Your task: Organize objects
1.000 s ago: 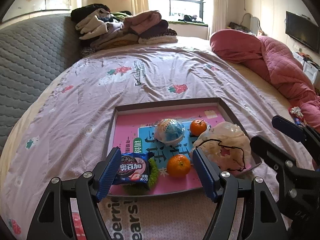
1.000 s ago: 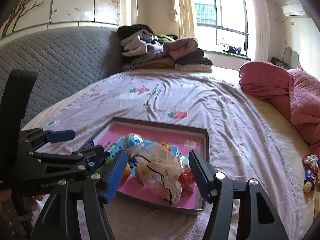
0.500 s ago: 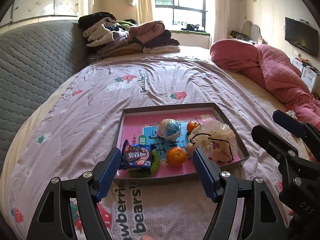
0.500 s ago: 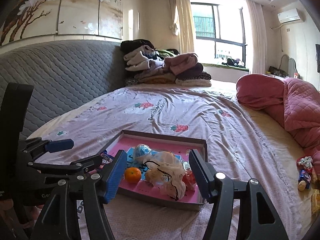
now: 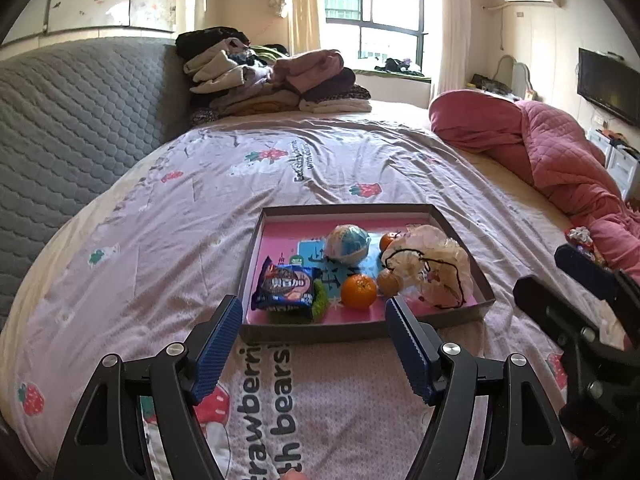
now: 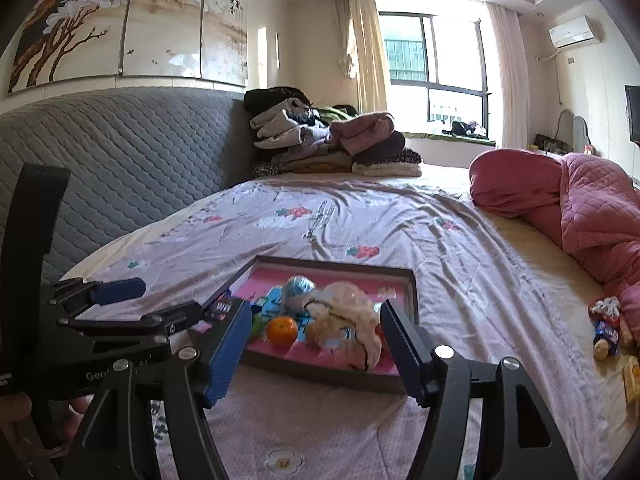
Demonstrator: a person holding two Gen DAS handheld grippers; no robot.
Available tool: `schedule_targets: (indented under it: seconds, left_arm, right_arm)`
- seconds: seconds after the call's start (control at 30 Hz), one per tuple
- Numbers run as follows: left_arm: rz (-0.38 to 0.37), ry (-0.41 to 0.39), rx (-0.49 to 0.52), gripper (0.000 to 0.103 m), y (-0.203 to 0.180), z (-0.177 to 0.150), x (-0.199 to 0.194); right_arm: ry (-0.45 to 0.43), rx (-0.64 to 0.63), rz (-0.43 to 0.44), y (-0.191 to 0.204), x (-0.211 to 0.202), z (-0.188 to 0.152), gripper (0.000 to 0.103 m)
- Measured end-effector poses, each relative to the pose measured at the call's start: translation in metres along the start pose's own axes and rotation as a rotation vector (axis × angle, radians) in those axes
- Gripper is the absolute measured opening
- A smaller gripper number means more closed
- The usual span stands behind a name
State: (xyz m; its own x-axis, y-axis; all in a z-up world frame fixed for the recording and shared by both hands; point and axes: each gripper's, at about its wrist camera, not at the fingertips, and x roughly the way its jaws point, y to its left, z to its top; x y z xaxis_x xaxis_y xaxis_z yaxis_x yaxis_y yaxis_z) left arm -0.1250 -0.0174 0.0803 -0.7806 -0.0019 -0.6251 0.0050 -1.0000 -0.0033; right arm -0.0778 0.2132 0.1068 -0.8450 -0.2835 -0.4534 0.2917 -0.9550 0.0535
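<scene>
A shallow pink-lined tray (image 5: 312,333) lies on the strawberry-print bedsheet. Inside it are a blue biscuit packet (image 5: 286,286), an orange (image 5: 359,290), a second orange (image 5: 387,240), a blue-and-white wrapped ball (image 5: 347,242) and a crumpled plastic bag (image 5: 430,268). My left gripper (image 5: 313,308) hangs open just short of the tray's near wall, holding nothing. My right gripper (image 6: 315,312) is also back from the tray (image 6: 332,378); its jaws are opening and nothing is between them. The orange (image 6: 282,330) and the bag (image 6: 344,320) show beyond its fingers.
Folded clothes (image 5: 272,84) are piled at the head of the bed by the grey quilted headboard (image 5: 72,128). A pink quilt (image 5: 560,160) lies along the right side. Small wrapped snacks (image 6: 608,328) sit on the sheet right of the tray.
Both grippers have drawn back from the tray, which now looks smaller and farther off. The things in the tray have not moved. The right jaws stand slightly wider.
</scene>
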Motion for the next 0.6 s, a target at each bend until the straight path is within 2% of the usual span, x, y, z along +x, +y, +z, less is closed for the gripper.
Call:
schedule_targets:
  seconds: [0.13, 0.6]
  left_arm:
    - [-0.017, -0.002, -0.007, 0.075, 0.004, -0.008, -0.002]
    - [0.001, 0.025, 0.014, 0.075, 0.009, -0.041, 0.009]
  right_arm:
    - [0.023, 0.003, 0.005, 0.004, 0.002, -0.012, 0.067]
    - [0.1, 0.003, -0.03, 0.01, 0.016, -0.044, 0.068]
